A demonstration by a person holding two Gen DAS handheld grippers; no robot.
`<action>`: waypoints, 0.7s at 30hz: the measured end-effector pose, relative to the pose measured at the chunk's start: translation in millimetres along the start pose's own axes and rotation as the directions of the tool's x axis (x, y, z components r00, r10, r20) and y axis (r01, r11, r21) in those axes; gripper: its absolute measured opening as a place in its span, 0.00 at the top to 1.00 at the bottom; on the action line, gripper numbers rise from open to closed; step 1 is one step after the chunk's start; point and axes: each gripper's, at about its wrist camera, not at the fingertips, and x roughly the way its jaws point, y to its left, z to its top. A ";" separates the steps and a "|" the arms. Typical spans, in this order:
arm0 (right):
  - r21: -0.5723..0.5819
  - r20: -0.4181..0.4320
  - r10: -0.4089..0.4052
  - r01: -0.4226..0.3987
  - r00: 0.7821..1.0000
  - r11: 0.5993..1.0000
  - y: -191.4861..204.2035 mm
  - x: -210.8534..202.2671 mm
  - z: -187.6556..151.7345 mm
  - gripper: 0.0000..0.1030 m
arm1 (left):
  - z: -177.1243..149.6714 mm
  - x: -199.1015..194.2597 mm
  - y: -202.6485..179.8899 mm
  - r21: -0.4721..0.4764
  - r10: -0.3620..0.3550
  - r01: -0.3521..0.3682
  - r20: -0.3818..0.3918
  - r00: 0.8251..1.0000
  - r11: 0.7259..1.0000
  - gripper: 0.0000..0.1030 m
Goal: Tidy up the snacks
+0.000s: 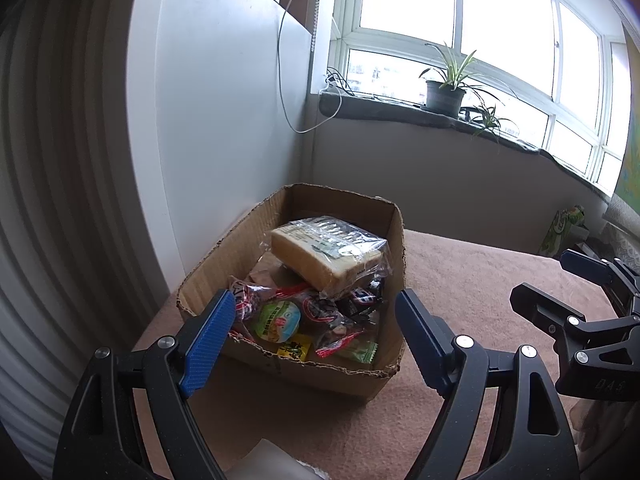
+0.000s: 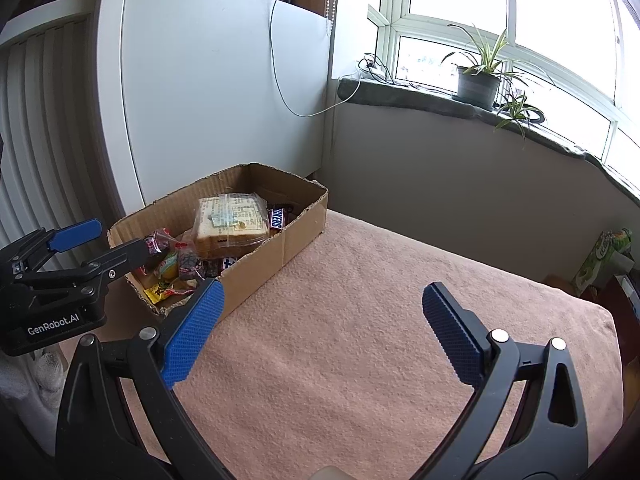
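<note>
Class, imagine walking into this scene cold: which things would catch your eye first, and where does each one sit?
First comes the cardboard box at the far left corner of the pink-covered table, heaped with bright snack packets and topped by a wrapped bread loaf. Next are the blue-padded fingers of the two open grippers in the foreground. Behind, a potted plant stands on the sill under the bright window.

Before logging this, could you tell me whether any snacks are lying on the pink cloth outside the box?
No, the pink cloth shows none.
</note>
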 end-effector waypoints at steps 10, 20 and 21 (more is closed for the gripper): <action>-0.003 0.002 -0.006 0.006 1.000 1.000 -0.5 -0.2 -0.7 0.02 | 0.0 0.3 0.4 0.002 -0.002 0.002 0.001 1.000 1.000 0.20; -0.003 0.001 -0.005 0.005 1.000 1.000 -1.4 -0.1 -0.9 0.02 | -0.1 0.7 0.2 0.004 -0.002 0.002 0.001 1.000 1.000 0.20; -0.002 0.001 -0.005 0.005 1.000 1.000 -1.7 -0.1 -1.0 0.02 | -0.1 0.7 0.2 0.004 -0.002 0.002 0.001 1.000 1.000 0.20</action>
